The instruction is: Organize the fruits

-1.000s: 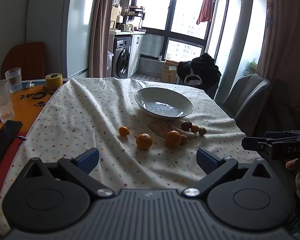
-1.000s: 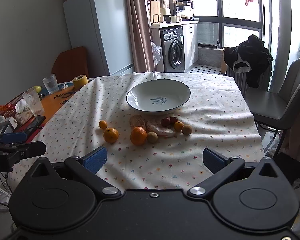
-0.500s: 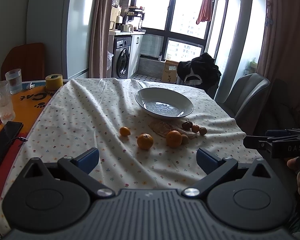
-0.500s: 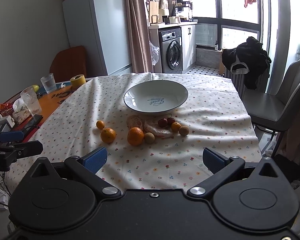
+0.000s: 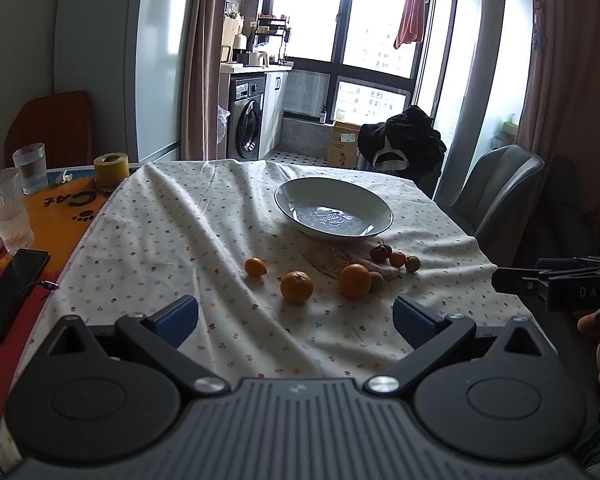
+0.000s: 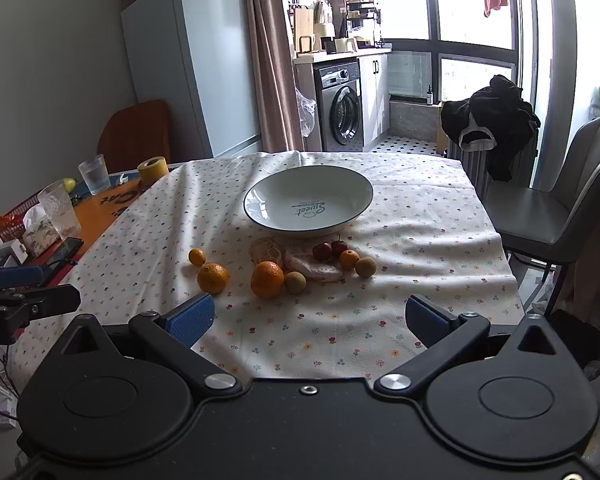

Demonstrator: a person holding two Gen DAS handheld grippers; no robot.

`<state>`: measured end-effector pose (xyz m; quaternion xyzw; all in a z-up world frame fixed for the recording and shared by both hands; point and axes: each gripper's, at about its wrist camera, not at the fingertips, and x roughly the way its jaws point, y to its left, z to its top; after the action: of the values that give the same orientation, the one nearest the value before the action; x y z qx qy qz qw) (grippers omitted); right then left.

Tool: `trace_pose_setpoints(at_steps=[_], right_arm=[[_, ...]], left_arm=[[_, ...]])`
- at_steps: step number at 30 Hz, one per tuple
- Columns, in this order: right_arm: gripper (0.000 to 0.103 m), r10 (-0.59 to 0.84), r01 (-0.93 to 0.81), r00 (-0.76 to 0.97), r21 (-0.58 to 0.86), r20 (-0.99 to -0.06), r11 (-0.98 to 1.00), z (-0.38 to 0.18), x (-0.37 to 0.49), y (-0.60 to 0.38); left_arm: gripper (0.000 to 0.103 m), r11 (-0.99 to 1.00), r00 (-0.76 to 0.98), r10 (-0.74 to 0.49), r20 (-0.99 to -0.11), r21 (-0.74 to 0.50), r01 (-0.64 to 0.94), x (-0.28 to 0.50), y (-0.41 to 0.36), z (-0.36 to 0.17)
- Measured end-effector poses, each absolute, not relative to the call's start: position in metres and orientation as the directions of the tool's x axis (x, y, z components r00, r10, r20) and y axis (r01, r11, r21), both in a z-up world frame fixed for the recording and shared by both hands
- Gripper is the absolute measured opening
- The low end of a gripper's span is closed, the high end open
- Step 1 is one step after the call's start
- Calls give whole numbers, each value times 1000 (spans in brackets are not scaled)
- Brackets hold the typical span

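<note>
Nothing is picked up yet: this reads as the approach before the first grasp, with every fruit on the cloth (image 6: 400, 216) and the bowl (image 6: 256, 200) bare. Taking the bowl as landmark and going left to right along its near side: a small orange (image 6: 197, 257) lies farthest to its near left, a bigger orange (image 6: 212, 278) just nearer than that, then a second big orange (image 6: 267, 279) touching a brownish round fruit (image 6: 295, 282), with netted wrappers (image 6: 312, 266) behind them, just off the bowl's near rim; two cherries (image 6: 330, 249) sit right by that rim, a small orange fruit (image 6: 349, 259) beside them, and another brownish fruit (image 6: 365, 267) ends the row to the near right. The left gripper (image 5: 296, 314) hangs short of the row with its jaws spread wide and nothing between them; the right gripper (image 6: 308, 318) is likewise held back, jaws spread and empty. As I judge it, the next move calls for one gripper to advance, straddle a single fruit, likely a free-standing orange at the left end, close gently and carry it over the rim into the bowl; the round fruits may roll on the rumpled cloth. Writing: the bowl's floor carries a script word that looks like "Sweet"; the orange mat (image 5: 60, 216), far left of the bowl, shows "Cat" upside down with a paw print; the other gripper's side, seen at the right edge of the left view, reads "DAS".
</note>
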<state>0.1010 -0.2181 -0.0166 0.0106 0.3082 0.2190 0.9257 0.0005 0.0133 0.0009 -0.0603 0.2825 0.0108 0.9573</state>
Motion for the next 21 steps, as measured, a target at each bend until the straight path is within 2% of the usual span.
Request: trace_pose_setpoints(at_steps=[6, 21], right_arm=[[103, 390, -388, 728, 130, -563, 912, -24, 108, -217], [103, 434, -382, 708, 214, -557, 899, -50, 138, -218]], left_arm=[[102, 995, 838, -2, -546, -84, -52, 14, 14, -8], [102, 988, 832, -19, -555, -138, -69, 47, 28, -33]])
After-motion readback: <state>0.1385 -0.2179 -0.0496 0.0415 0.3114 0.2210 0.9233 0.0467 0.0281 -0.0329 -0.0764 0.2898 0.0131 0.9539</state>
